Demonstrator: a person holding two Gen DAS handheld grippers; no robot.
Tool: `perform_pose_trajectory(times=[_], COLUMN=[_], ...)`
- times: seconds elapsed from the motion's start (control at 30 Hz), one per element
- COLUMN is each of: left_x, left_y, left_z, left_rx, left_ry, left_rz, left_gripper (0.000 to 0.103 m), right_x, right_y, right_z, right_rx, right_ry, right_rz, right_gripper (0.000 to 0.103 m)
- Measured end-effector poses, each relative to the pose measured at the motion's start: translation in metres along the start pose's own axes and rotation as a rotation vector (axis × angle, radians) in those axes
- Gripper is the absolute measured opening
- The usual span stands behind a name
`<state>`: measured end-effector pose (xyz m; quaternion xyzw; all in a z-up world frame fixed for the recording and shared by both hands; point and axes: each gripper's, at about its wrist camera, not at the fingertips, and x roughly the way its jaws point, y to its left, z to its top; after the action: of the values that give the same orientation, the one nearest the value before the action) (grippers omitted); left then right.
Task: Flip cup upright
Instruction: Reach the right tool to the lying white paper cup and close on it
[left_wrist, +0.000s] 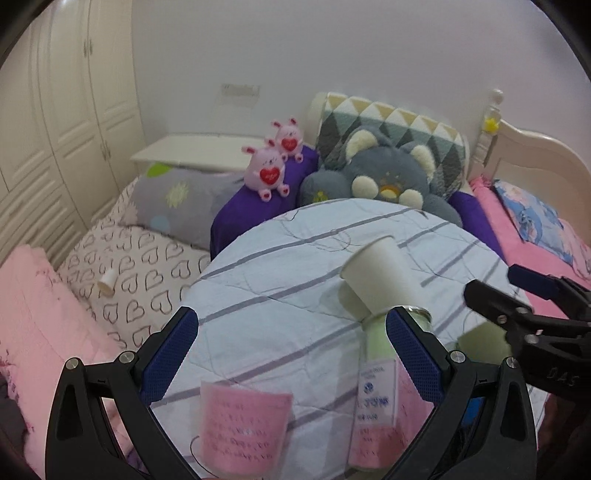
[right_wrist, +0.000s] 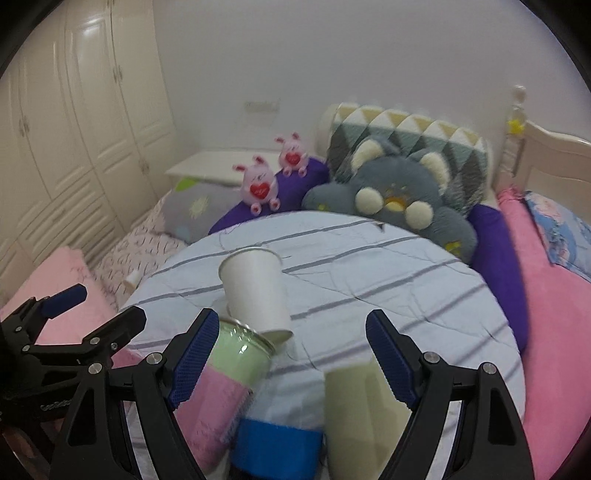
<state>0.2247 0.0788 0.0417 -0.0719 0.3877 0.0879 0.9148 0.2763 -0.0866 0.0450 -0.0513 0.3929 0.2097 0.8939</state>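
Observation:
A white paper cup (left_wrist: 376, 280) (right_wrist: 256, 291) stands mouth down on the round table with the striped cloth (left_wrist: 280, 273) (right_wrist: 388, 280), leaning against a green and pink can (left_wrist: 376, 369) (right_wrist: 236, 362). My left gripper (left_wrist: 291, 358) is open and empty, low over the table's near side, with the cup ahead to the right. My right gripper (right_wrist: 291, 354) is open and empty, with the cup just ahead to the left. Each gripper also shows in the other's view (left_wrist: 517, 291) (right_wrist: 99, 314).
A pink cup (left_wrist: 243, 424) stands near my left gripper. A blue-banded container (right_wrist: 277, 446) and a pale yellow cup (right_wrist: 362, 406) stand by my right gripper. A bed with plush toys (left_wrist: 384, 177) and pillows lies behind the table. Wardrobes (left_wrist: 66, 122) stand on the left.

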Motion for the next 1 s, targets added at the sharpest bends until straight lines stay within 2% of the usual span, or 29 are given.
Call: perform_pose_trajectory(times=[0.33, 0.6, 0.7, 0.83, 0.87, 0.9, 0.93, 1.0], left_x=[0.049, 0.074, 0.077, 0.077, 0.078, 0.078, 0.079, 0.079], left_y=[0.018, 0.035, 0.035, 0.032, 0.031, 0.030, 0.029, 0.028], left_z=[0.021, 0.018, 0.016, 0.015, 0.015, 0.015, 0.014, 0.014], left_rx=[-0.033, -0.090, -0.103, -0.099, -0.097, -0.091, -0.087, -0.083], left_ry=[0.131, 0.249, 0.273, 0.263, 0.264, 0.268, 0.271, 0.277], left_rz=[0.021, 0.052, 0.045, 0.061, 0.067, 0.068, 0.065, 0.061], left_gripper=[0.103, 0.103, 0.103, 0.103, 0.103, 0.103, 0.103, 0.103], right_x=[0.081, 0.113, 0.121, 0.127, 0.128, 0.127, 0.127, 0.126], right_y=[0.008, 0.014, 0.014, 0.019, 0.021, 0.024, 0.027, 0.028], right_z=[0.023, 0.027, 0.026, 0.025, 0.026, 0.027, 0.027, 0.026], right_rx=[-0.017, 0.004, 0.030, 0.009, -0.007, -0.037, -0.066, -0.090], right_ry=[0.265, 0.398, 0.435, 0.452, 0.450, 0.445, 0.442, 0.436], right_rz=[0.071, 0.101, 0.112, 0.117, 0.104, 0.072, 0.039, 0.020], right_gripper=[0.083, 0.083, 0.083, 0.082, 0.079, 0.070, 0.065, 0.065])
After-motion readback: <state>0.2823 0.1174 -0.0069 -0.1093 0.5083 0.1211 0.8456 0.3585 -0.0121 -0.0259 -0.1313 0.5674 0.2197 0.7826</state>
